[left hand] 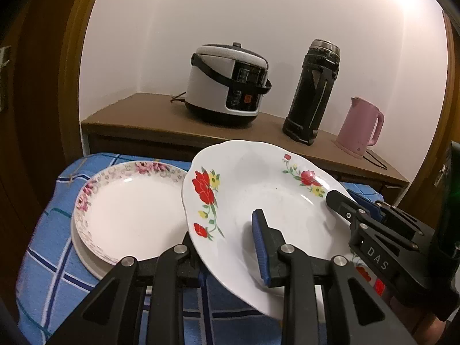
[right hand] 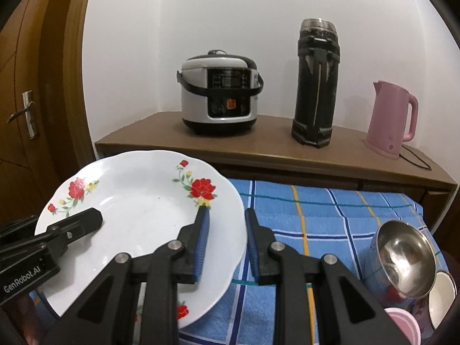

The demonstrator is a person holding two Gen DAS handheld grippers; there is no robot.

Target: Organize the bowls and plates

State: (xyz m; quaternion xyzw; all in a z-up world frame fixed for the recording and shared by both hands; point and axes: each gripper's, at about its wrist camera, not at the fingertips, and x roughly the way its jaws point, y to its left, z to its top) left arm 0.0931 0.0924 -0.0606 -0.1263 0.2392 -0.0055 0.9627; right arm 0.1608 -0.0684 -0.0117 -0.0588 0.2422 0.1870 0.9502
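A white plate with red flowers (left hand: 258, 201) is held tilted above the blue checked cloth. My left gripper (left hand: 224, 247) is shut on its near rim, one finger over and one under. My right gripper (right hand: 225, 241) straddles the plate's right rim (right hand: 161, 210) with a gap between the pads; it also shows in the left wrist view (left hand: 342, 201). A stack of pink-flowered plates (left hand: 129, 210) lies on the cloth to the left, partly under the held plate.
A steel bowl (right hand: 405, 256), a white bowl (right hand: 442, 296) and a pink bowl (right hand: 402, 325) sit at the right on the cloth (right hand: 330, 218). Behind, a wooden counter (right hand: 273, 149) carries a rice cooker (right hand: 218, 100), a black thermos (right hand: 314, 86) and a pink kettle (right hand: 394, 118).
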